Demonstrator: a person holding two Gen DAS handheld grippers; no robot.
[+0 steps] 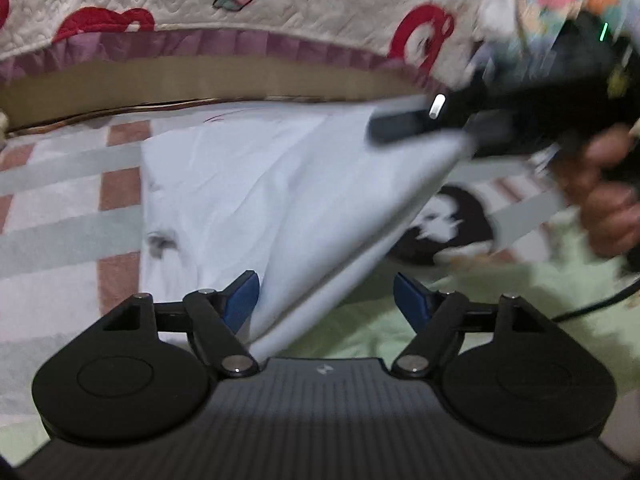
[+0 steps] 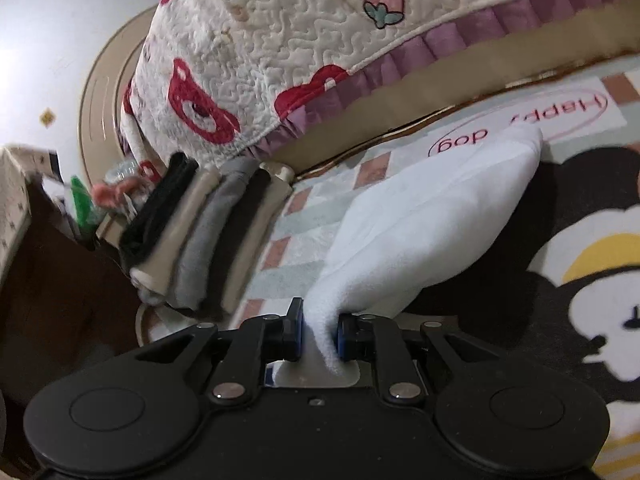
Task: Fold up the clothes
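R gripper [image 2: 319,330] clamps white garment [image 2: 424,232]; L gripper [image 1: 325,296] wide, w/ cloth between.

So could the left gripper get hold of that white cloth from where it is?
Probably yes. The left gripper has its jaws open, and the white cloth already runs between them with nothing in the way. The right gripper already pinches another part.

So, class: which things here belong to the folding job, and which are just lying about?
In the job: white garment; right gripper clamped on it; left gripper, open; stack of folded clothes.
Lying about: quilted cover; patterned rug.
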